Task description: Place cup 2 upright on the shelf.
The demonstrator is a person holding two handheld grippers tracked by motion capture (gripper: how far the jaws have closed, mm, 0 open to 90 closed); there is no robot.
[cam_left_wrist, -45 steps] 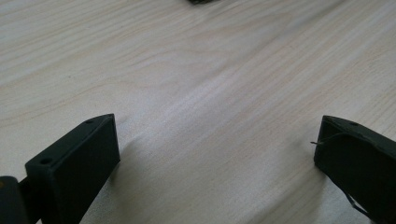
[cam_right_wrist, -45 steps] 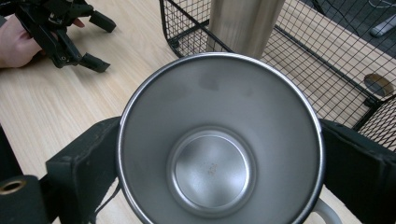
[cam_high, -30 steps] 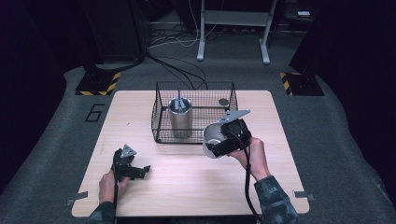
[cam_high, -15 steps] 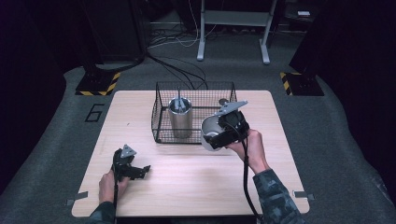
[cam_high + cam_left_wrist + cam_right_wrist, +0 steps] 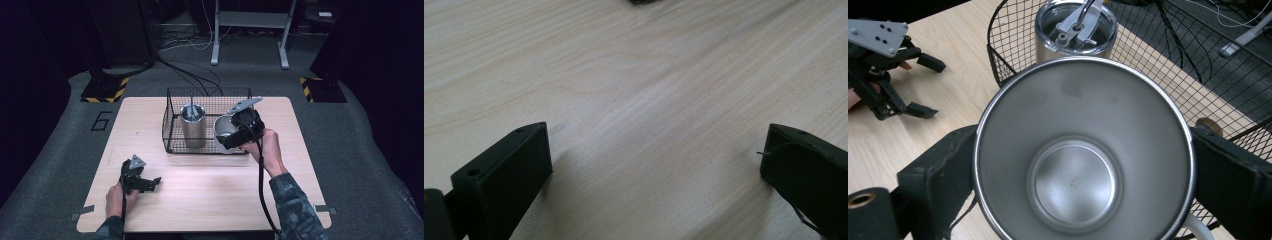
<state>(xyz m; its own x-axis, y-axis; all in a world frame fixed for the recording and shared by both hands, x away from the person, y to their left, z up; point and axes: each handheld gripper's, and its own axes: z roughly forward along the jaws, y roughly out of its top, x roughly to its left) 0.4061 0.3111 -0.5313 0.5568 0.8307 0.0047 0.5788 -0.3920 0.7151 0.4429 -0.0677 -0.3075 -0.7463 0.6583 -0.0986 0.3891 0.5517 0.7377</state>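
A black wire basket (image 5: 207, 107) stands on the wooden table (image 5: 210, 200), and a lidded steel tumbler (image 5: 192, 125) stands upright in its left half. My right gripper (image 5: 229, 137) is shut on an open steel cup (image 5: 224, 129), held tilted at the basket's front right corner. In the right gripper view, the cup (image 5: 1080, 165) sits between both jaws, its inside bare, with the tumbler (image 5: 1075, 25) just beyond. My left gripper (image 5: 142, 181) rests low on the table's front left. It is open, with bare wood between its fingers (image 5: 506, 175).
A small round thing (image 5: 1206, 125) lies on the basket floor (image 5: 1158, 70) to the right of the cup. The left gripper (image 5: 883, 75) lies well away from the basket. Dark floor with cables (image 5: 190, 75) and a stand's legs (image 5: 250, 55) lies past the table's far edge.
My right gripper has carried the cup away from me and slightly left, from in front of the basket to its front right corner. The left gripper has stayed put.
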